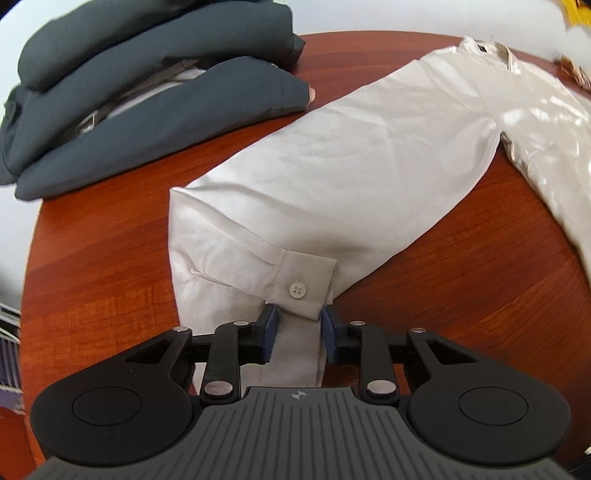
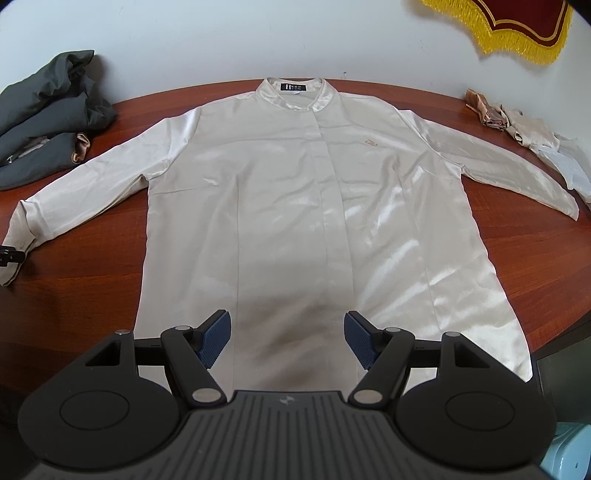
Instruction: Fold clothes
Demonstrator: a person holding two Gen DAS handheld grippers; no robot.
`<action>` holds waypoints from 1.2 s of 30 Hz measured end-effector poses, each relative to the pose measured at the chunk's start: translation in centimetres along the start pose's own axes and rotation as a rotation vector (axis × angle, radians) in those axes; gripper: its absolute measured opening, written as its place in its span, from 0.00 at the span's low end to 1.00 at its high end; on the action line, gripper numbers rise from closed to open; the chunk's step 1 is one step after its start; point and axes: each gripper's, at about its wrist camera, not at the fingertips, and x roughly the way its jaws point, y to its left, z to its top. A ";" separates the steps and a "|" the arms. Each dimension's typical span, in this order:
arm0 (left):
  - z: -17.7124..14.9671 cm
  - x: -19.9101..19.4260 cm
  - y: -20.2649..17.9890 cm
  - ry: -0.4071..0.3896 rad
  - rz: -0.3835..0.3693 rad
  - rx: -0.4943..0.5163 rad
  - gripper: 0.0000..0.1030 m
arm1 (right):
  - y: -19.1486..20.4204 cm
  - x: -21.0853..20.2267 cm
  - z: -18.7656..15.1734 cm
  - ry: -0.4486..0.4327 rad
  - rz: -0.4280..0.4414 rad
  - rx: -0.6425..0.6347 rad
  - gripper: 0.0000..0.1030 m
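Observation:
A cream satin shirt (image 2: 314,206) lies face up and spread flat on the round red-brown table (image 2: 92,280), collar at the far side and both sleeves out. My left gripper (image 1: 298,325) is at the end of the shirt's left sleeve (image 1: 332,158). Its blue pads (image 1: 269,328) stand narrowly apart and press on either side of the buttoned sleeve cuff (image 1: 301,286), whose cloth runs back between them. In the right wrist view this gripper shows only as a dark tip at the left edge. My right gripper (image 2: 287,338) hovers open above the shirt's bottom hem, holding nothing.
A pile of dark grey folded clothes (image 1: 147,85) sits at the table's far left, close to the sleeve. Crumpled beige and pale cloths (image 2: 535,144) lie at the far right edge. A white wall with a gold-fringed red pennant (image 2: 517,29) stands behind the table.

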 end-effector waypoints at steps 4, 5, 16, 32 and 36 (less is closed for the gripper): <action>0.0 -0.1 0.6 -0.006 0.006 -0.014 0.05 | 0.3 0.2 0.1 0.005 0.004 -0.012 0.72; 0.1 -0.2 1.1 -0.005 0.000 -0.038 0.05 | 0.3 0.2 0.1 0.006 0.004 -0.014 0.72; -0.3 -3.4 9.4 -0.054 -0.089 -0.485 0.05 | 0.2 0.5 0.4 0.014 0.011 -0.033 0.72; -4.6 -5.0 16.1 -0.032 0.030 -0.686 0.11 | -0.4 0.9 0.1 0.028 0.021 -0.054 0.74; -5.1 -5.4 17.1 -0.036 0.061 -0.714 0.20 | 0.9 1.1 0.7 0.029 0.021 -0.056 0.75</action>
